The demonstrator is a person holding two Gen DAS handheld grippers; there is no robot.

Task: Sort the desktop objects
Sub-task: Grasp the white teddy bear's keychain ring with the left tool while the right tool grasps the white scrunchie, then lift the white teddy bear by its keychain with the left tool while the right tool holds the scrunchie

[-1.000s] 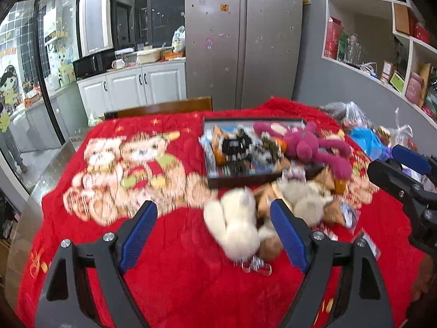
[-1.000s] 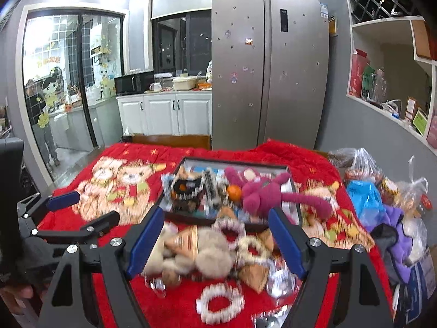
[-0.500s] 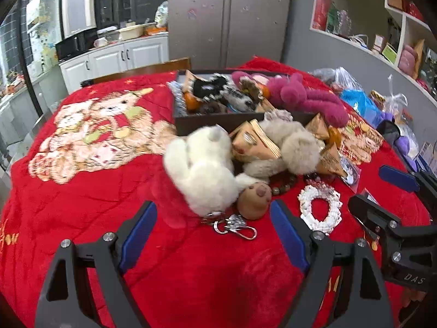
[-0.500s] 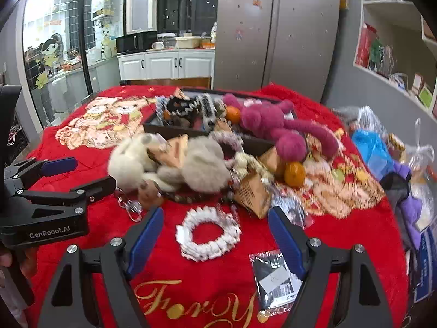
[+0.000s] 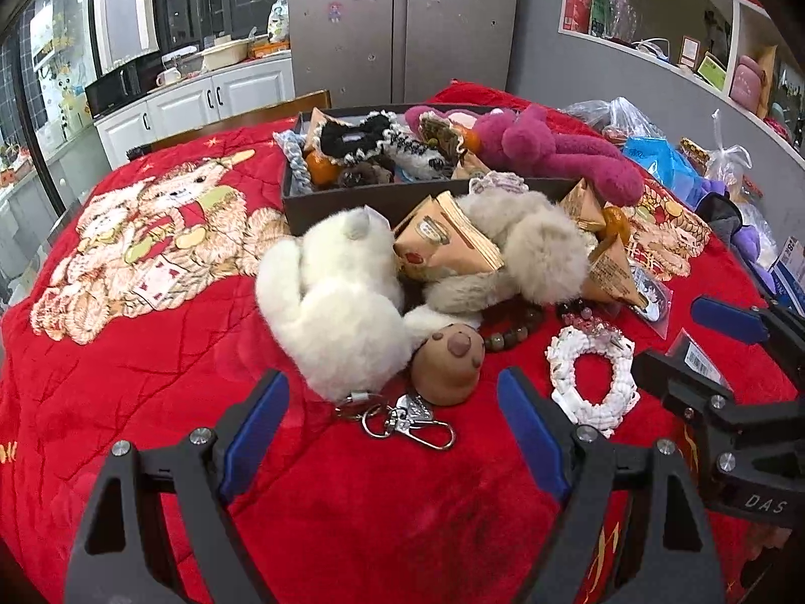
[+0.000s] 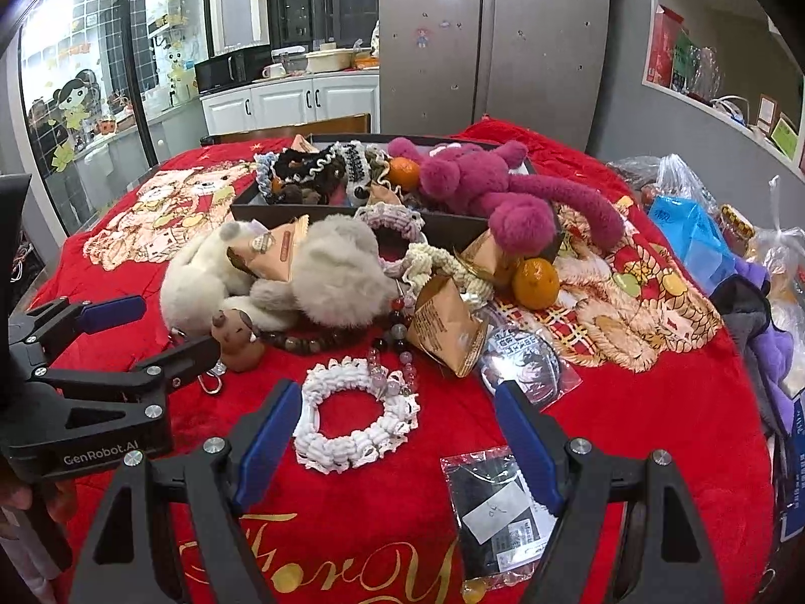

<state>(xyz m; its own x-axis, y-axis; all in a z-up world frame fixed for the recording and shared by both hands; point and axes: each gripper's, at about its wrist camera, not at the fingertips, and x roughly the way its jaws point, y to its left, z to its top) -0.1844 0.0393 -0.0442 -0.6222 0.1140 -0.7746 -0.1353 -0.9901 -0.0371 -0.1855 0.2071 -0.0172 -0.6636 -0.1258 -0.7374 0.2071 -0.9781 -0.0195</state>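
White plush keychain (image 5: 337,302): long axis diagonal, clip end (image 5: 417,423) toward the camera. Left gripper (image 5: 392,433) fingers wide, empty; right gripper (image 6: 397,433) likewise.

fridge (image 6: 493,35): steel, closed | white cabinets (image 6: 312,100): left of fridge | wall shelves (image 5: 704,50): stocked, right

Left gripper (image 5: 392,415) gapes empty above metal keyring clasp (image 5: 408,422)

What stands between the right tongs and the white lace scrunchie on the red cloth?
Nothing visible. The white lace scrunchie lies flat on the red cloth, just ahead of the open right tongs, with bare cloth between them.
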